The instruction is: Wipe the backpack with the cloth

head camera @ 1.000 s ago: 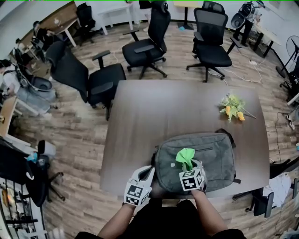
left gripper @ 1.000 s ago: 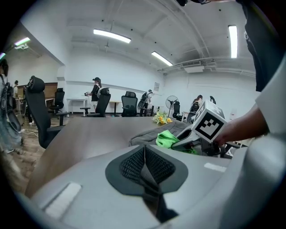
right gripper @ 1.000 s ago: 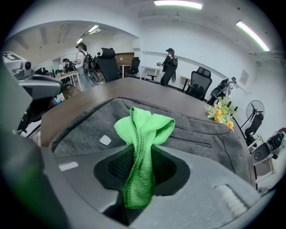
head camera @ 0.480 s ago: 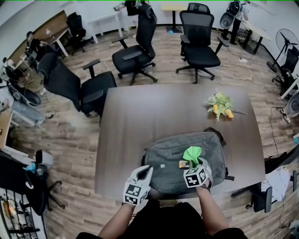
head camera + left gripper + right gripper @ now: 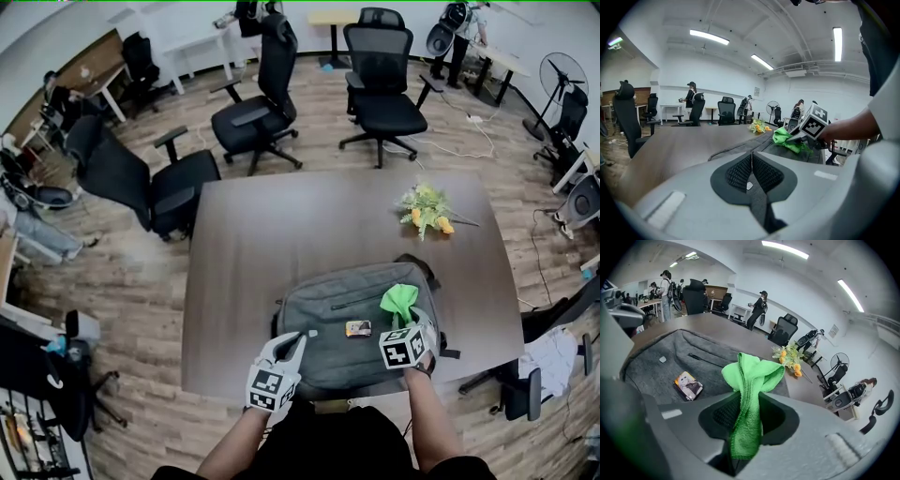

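Now green cloth (image 5: 749,380) between jaws of right gripper (image 5: 402,325); over backpack (image 5: 328,323)

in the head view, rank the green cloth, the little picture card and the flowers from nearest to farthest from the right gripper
1. green cloth: clamped in the right gripper, at its tips.
2. picture card: to the gripper's left, lying on the backpack.
3. flowers: farthest, ahead on the table, beyond the backpack.

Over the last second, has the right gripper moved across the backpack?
Yes. The right gripper, shut on the green cloth, has slid to the person's right across the backpack, uncovering the small card now left of it.
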{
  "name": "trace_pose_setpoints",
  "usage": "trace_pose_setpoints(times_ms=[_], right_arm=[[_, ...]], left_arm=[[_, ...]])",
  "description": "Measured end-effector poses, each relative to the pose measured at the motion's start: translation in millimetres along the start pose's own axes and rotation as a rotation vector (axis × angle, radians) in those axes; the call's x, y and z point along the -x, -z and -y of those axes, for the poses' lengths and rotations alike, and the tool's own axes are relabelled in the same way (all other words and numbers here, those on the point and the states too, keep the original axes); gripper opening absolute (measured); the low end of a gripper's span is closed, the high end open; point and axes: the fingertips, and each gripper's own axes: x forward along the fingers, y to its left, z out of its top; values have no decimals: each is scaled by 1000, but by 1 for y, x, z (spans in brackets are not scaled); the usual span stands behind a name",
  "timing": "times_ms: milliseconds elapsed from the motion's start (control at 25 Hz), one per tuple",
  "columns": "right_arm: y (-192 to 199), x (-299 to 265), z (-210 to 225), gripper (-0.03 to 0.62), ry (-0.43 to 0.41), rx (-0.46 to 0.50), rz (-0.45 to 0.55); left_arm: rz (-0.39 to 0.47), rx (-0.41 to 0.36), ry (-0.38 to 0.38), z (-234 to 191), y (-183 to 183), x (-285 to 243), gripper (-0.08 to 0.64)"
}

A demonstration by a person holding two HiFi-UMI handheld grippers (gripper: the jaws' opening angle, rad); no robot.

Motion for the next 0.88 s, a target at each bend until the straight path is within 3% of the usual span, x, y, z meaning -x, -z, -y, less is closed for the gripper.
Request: trace_pose_setpoints(times_ms=[600, 880], right_arm=[[11, 15, 52, 110, 97, -18, 6], [-7, 40, 41, 109, 55, -48, 107]], left_arm=[[-14, 5, 19, 5, 6, 2, 25], [-14, 15, 10, 8, 9, 1, 23]])
